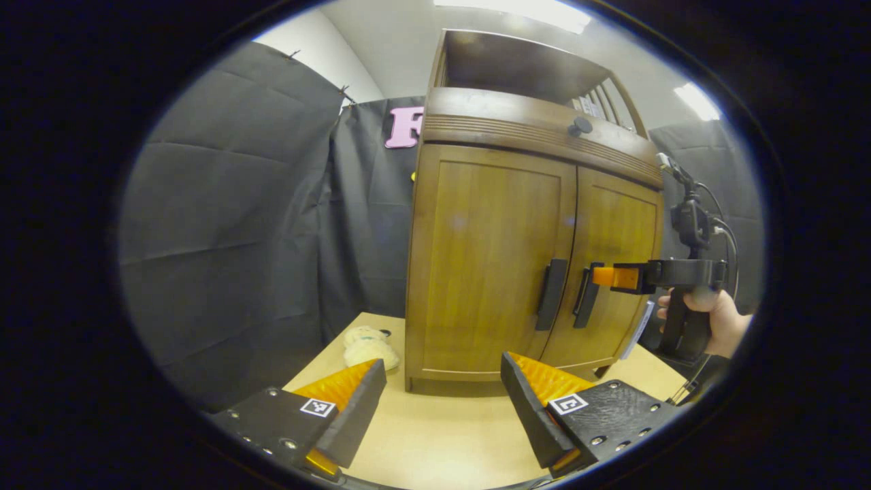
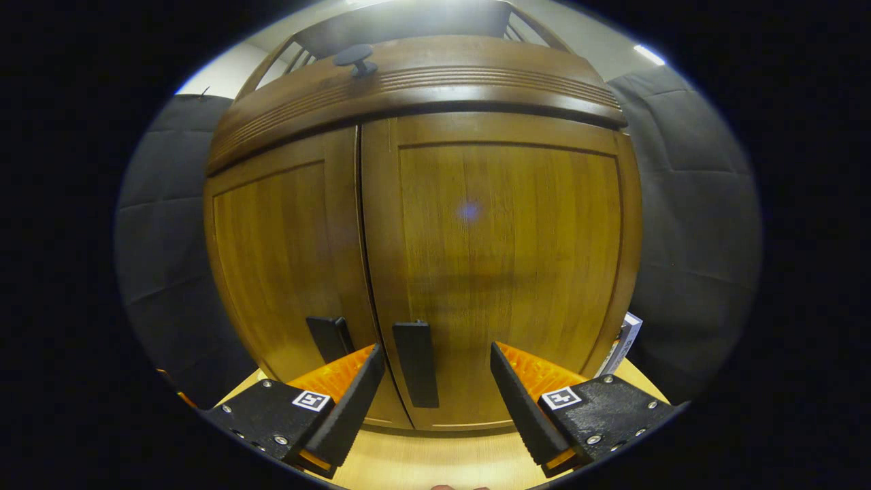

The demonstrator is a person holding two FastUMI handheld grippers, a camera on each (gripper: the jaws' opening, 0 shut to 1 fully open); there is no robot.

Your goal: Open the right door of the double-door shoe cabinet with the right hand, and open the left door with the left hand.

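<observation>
In my left gripper view the shoe cabinet (image 1: 531, 231) stands on the pale wooden table (image 1: 435, 435), filling the middle and running up toward 12 o'clock, both doors closed. My left gripper (image 1: 442, 401) hangs back from it at 6 o'clock with its fingers spread wide and nothing between them. The left door (image 1: 490, 258) carries its dark handle (image 1: 550, 294) just beside the centre seam, and the right door (image 1: 616, 265) carries a matching handle (image 1: 585, 297) on the other side. At 3 o'clock my right hand (image 1: 721, 320) holds the right gripper (image 1: 612, 278), whose fingertips reach that right handle; from here I cannot tell whether they touch it. A fluffy white thing (image 1: 369, 348) lies on the table at 7 o'clock, just beside the cabinet's left foot. In my right gripper view the right gripper (image 2: 435, 388) is spread open at 6 o'clock, the right door's handle (image 2: 415, 364) standing between its fingers, neither pressing on it, with the left handle (image 2: 329, 337) at 7 o'clock.
</observation>
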